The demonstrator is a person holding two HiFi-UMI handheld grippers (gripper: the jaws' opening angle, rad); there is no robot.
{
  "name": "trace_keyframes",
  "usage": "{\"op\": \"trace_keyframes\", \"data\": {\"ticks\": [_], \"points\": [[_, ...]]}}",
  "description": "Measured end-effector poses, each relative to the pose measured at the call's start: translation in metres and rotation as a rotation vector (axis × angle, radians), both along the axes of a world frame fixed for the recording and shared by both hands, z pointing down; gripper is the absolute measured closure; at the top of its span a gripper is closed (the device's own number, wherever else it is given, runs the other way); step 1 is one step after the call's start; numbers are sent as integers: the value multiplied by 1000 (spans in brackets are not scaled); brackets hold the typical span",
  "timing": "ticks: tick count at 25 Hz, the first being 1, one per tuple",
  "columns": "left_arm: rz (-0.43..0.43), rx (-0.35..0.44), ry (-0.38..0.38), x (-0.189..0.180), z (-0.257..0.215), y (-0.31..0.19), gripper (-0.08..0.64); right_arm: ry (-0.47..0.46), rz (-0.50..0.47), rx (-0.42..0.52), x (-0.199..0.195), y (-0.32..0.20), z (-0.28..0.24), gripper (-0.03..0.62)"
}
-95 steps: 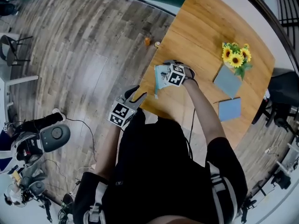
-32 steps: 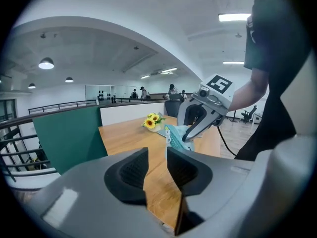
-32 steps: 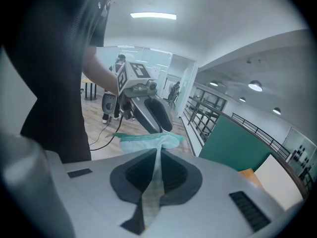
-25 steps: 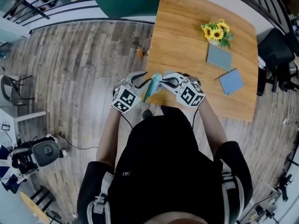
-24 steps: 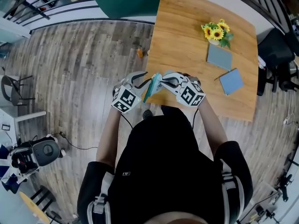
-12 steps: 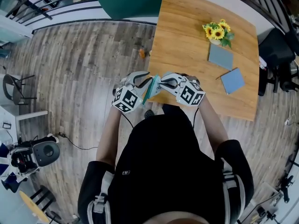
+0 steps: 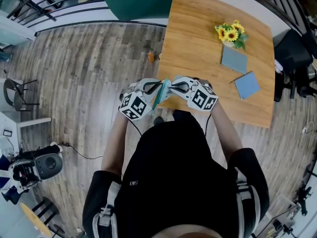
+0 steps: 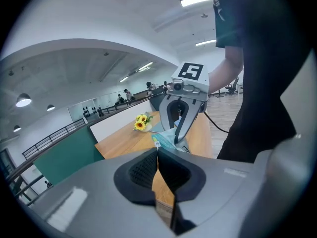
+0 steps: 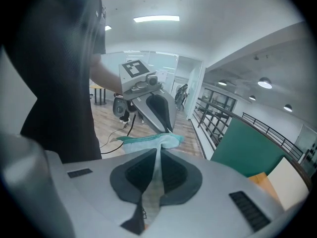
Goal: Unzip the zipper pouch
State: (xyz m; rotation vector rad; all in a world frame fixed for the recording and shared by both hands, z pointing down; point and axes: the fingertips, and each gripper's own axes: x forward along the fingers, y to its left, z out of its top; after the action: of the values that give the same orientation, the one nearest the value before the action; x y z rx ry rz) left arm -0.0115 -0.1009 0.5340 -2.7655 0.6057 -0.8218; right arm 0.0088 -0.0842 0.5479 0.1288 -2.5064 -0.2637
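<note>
Desk [image 7: 198, 38]: left half and far left corner are left bare, so free passage is given there. The right side is blocked by sunflowers [image 7: 229, 33] at the far end, a blue-grey square [image 7: 234, 59] just near of them, and a second square [image 7: 246, 85] nearer still. The near left corner is taken up by the pouch [image 7: 159, 94]. Floor [image 7: 89, 73] left of the desk is wide open, one small orange item [image 7: 151, 56] excepted. The right is closed off by a black chair [image 7: 292, 48].
</note>
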Motion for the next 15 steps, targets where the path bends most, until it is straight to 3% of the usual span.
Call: {"op": "trace_keyframes", "data": {"ticks": [9,15], "points": [[-3,-22,95,3,-14,6,560,-56,48,-41,2,2,0,559],[21,23,78,7,-23,13,559,-156,45,-220,3,10,0,463]]}}
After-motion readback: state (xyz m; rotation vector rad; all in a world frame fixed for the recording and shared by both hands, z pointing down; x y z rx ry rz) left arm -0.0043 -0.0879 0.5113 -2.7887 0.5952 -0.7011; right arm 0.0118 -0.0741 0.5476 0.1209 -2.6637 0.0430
